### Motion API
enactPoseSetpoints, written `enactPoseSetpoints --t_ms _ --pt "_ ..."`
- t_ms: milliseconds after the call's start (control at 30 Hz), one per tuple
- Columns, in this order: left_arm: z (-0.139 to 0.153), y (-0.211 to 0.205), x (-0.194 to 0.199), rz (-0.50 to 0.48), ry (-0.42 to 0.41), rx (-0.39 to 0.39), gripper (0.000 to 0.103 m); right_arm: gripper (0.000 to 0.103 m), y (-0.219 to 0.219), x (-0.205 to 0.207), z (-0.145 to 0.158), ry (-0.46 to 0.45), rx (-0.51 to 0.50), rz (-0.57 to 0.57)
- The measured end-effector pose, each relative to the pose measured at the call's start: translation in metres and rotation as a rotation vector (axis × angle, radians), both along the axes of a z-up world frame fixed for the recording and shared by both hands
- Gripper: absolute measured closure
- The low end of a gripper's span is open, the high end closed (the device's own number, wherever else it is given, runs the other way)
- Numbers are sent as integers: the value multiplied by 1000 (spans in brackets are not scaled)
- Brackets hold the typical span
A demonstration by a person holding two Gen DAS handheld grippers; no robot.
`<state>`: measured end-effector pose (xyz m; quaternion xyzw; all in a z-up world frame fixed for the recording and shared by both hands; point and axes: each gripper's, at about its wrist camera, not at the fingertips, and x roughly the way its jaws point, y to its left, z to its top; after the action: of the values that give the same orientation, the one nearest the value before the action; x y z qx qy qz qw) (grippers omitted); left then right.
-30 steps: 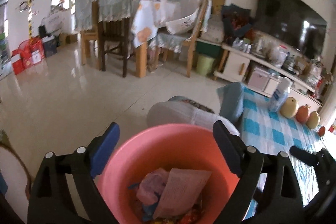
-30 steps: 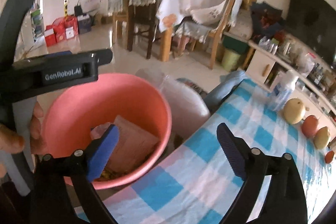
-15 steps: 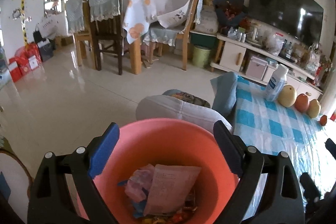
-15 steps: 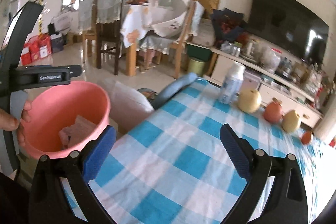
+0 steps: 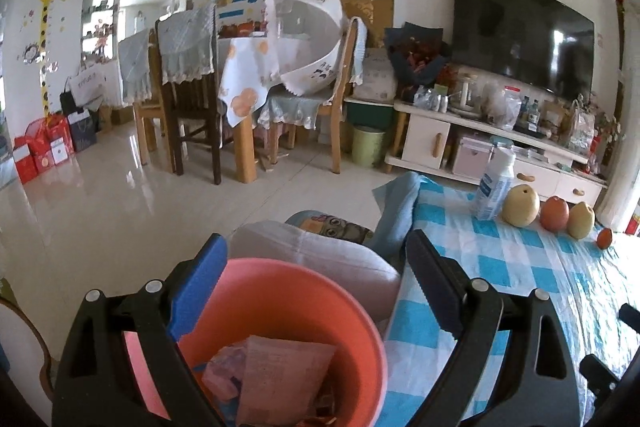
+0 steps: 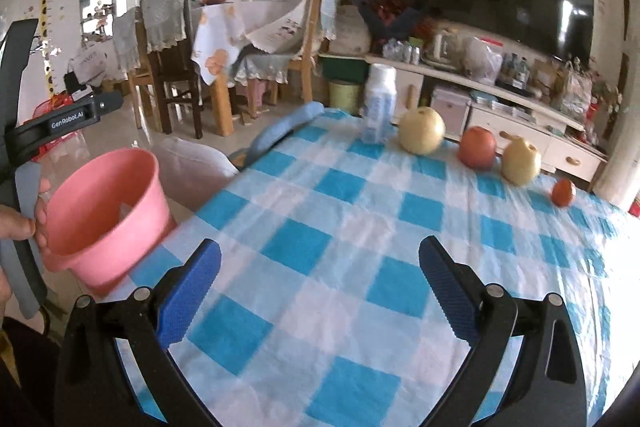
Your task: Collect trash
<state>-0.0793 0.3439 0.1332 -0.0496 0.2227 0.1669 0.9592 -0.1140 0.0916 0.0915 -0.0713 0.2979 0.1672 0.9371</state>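
A pink plastic bucket [image 5: 288,311] holds crumpled paper and wrapper trash [image 5: 276,379]. My left gripper [image 5: 316,291] has its fingers spread around the bucket's rim; whether they grip it I cannot tell. In the right wrist view the bucket [image 6: 108,211] hangs at the table's left edge, beside the hand holding the left gripper [image 6: 24,195]. My right gripper [image 6: 320,291] is open and empty above the blue-and-white checked tablecloth [image 6: 360,227].
A white bottle [image 6: 380,103], two yellow pears [image 6: 422,131], a red apple [image 6: 478,147] and a small orange fruit [image 6: 564,193] stand along the table's far edge. A cushioned chair [image 5: 320,251] is beside the bucket. Dining chairs and a TV cabinet stand farther back.
My right gripper has swung right, away from the bucket and out over the tablecloth. The bucket sits lower and more to the left in the left wrist view.
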Motion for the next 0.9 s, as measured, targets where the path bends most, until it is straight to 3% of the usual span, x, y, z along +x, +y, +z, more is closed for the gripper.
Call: enactPoseSetpoints --t_ms 233,500,900 --pt "-1 -47 -2 -82 -34 86 11 5 -37 -15 0 -52 -19 -71" --pt "-11 -107 -2 -176 -10 172 7 5 -76 -25 6 -122 -4 -158" --pt "-12 -167 -9 -348 -8 126 6 5 -127 -29 13 -177 29 -232"
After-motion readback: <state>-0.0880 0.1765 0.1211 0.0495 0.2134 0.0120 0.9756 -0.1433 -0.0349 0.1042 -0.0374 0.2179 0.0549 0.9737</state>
